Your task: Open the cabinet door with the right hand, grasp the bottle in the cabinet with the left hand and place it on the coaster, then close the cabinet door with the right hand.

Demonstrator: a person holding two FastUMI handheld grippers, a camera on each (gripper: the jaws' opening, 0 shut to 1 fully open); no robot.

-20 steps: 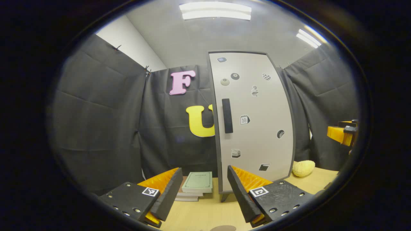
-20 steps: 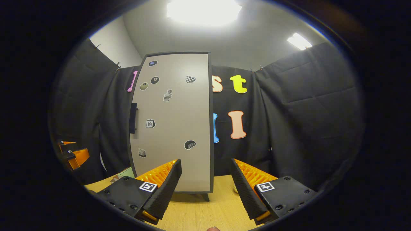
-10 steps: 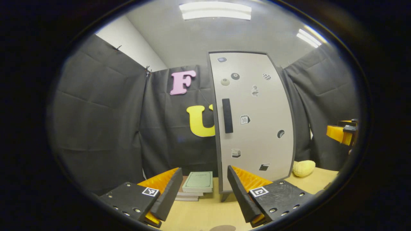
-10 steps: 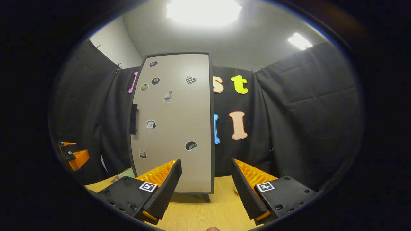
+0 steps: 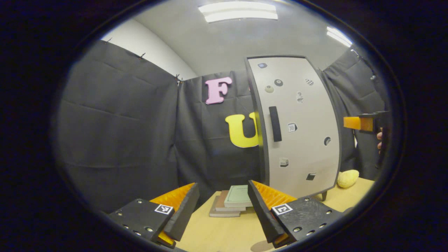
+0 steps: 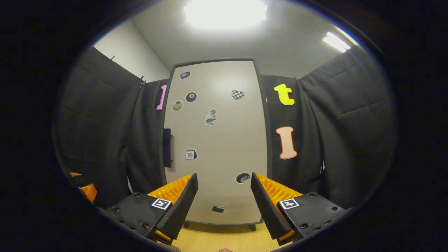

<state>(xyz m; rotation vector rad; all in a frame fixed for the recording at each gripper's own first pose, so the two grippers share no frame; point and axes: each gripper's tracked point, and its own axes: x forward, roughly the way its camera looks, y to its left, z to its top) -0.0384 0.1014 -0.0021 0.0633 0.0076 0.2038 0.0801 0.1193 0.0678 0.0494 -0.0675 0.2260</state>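
The tall grey cabinet [image 5: 297, 129] stands on the wooden table with its door shut, so its inside is hidden. Its black handle [image 5: 275, 123] runs down the door's left edge. In the right gripper view the door [image 6: 217, 140] stands straight ahead and near, the handle [image 6: 167, 147] to the left. My right gripper [image 6: 224, 206] is open and empty, short of the door. My left gripper [image 5: 222, 210] is open and empty above the table. A brown round coaster edge [image 5: 261, 246] shows below it. The right gripper [image 5: 362, 123] hangs beside the cabinet's right side.
A stack of books [image 5: 232, 203] lies on the table left of the cabinet's foot. A yellow soft object [image 5: 347, 178] sits to the cabinet's right. A hand [image 5: 379, 143] holds the right gripper. The left gripper [image 6: 84, 189] shows at the far left.
My right gripper has risen and moved closer to the door, which now looms larger and centred. The left gripper view has swung left, so the cabinet sits farther right.
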